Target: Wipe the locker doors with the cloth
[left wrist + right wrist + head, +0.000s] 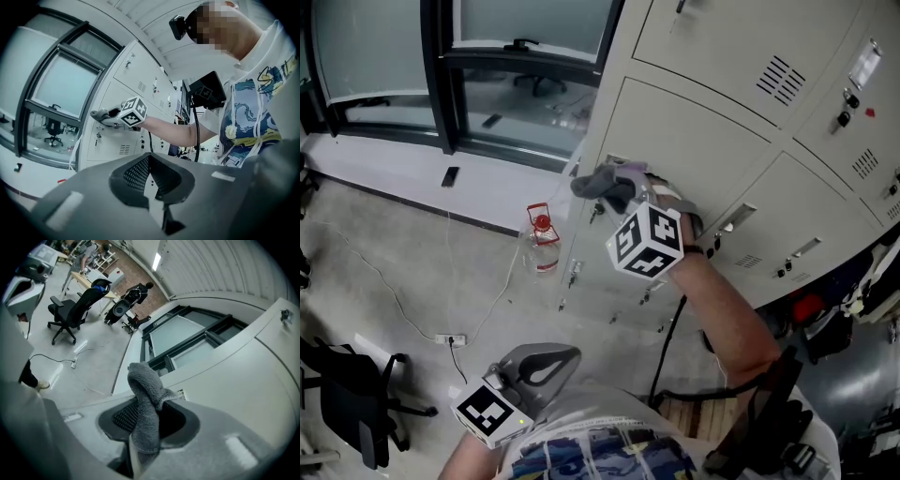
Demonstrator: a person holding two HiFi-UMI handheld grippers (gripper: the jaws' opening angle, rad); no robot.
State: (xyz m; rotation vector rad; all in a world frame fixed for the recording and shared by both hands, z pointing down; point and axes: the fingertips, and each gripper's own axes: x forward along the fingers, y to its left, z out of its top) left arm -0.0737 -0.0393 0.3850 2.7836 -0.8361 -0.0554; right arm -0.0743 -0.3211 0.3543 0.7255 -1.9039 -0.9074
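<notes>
1. The right gripper (622,191) has its jaws closed on a grey fleecy cloth (143,397). The bunched part is pinched between them, and a folded loop stands out past the tips.
2. The cloth is ahead of this gripper and slightly to its left. The beige locker door (248,380) runs close along the gripper's right side. Whether the fabric is pressing on the panel cannot be told.
3. The left gripper (152,176) has its jaws together with nothing between them. It hangs low, well away from the lockers, with the right gripper up ahead of it.
4. Handling: the cloth looks light, soft and limp. It should flop and fold rather than hold a flat face, and it won't slip easily from a firm pinch.
5. Where to hold: the present grip on the gathered middle seems sound. The loop beyond the tips should leave enough padding to keep the hard jaws off the paint.
6. The door looks stiff, smooth sheet metal, so the cloth should glide over it. The key locks (596,214) and vent slots (782,79) are the likely snag points for loose pile.
</notes>
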